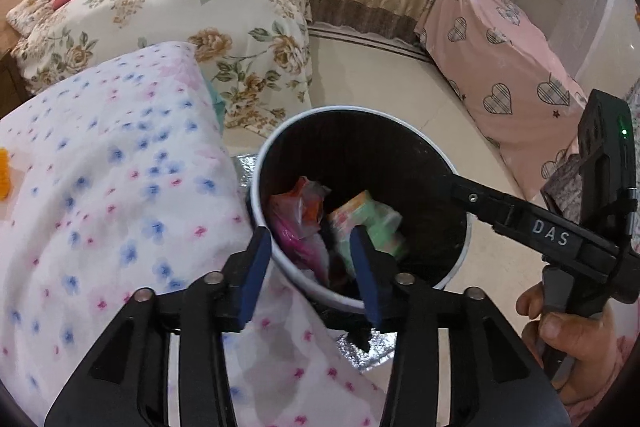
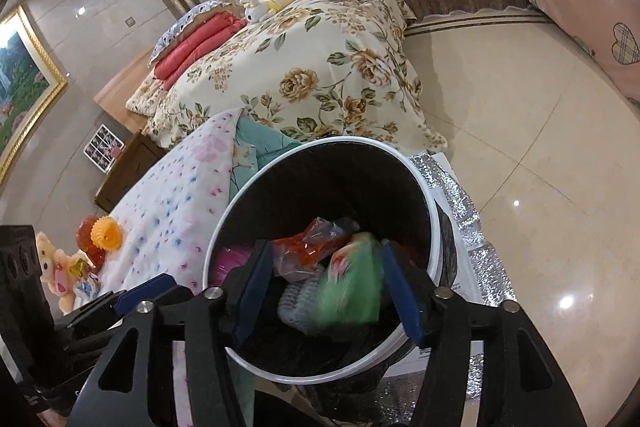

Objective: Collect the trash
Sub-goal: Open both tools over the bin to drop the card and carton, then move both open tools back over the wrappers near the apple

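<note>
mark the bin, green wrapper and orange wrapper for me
bin (image 2: 320, 143), right wrist view, white far rim.
green wrapper (image 2: 354, 291), right wrist view, middle of its blurred body.
orange wrapper (image 2: 306, 247), right wrist view, its red-orange middle.

"DAS" on right hand-held gripper (image 1: 456, 187).

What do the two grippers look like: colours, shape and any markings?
Both are black plastic with angular cut-out linkages, silver pivot pins and flat blue pads. The left gripper and the right gripper look alike. The right one's side bears white letters "DAS" and a small green light.
</note>
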Demonstrator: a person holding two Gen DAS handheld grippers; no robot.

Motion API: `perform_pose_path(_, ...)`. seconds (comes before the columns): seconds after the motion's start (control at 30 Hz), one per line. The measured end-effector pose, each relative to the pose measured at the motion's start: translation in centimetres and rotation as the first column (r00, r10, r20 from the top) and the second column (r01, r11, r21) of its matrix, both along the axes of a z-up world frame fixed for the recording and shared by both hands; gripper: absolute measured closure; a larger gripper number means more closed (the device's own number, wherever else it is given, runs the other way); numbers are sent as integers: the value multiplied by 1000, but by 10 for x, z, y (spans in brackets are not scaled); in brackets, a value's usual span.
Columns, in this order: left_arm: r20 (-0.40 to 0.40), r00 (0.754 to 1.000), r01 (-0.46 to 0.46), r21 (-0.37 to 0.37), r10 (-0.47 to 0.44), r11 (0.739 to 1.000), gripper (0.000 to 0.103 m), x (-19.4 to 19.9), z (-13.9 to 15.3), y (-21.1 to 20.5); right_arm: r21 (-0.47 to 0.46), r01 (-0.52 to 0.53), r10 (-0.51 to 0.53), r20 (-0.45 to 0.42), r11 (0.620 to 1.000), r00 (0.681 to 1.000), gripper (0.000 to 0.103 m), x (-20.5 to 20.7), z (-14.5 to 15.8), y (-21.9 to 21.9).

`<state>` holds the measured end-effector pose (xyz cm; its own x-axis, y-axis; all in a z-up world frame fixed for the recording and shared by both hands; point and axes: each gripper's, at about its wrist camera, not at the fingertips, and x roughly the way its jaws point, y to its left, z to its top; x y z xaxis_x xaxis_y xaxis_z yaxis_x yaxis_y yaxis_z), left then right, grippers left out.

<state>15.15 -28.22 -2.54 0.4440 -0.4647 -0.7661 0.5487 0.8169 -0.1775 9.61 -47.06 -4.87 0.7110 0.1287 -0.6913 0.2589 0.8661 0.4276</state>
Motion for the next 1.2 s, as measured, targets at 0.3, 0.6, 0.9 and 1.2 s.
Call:
perform_pose_path(0.3,4,996,-89,-18,89,996,55,-10,-1,44,28,-23,22,33,999,999,17,-3,9,20)
perform_pose_path(0.6,17,976,-214,-36,215,976,55,-17,0,110,27,-116,114,86,993,990,16,5,20,70)
perform_pose_path(0.9,16,938,-345,-50,346,937,55,-22,-4,178,23,-224,221,85,974,972,15,19,18,126)
perform_pose_path(1.2,-5,890,-455,-47,455,889,55,-22,-15,241,16,-316,314,75,949,947,15,31,15,178)
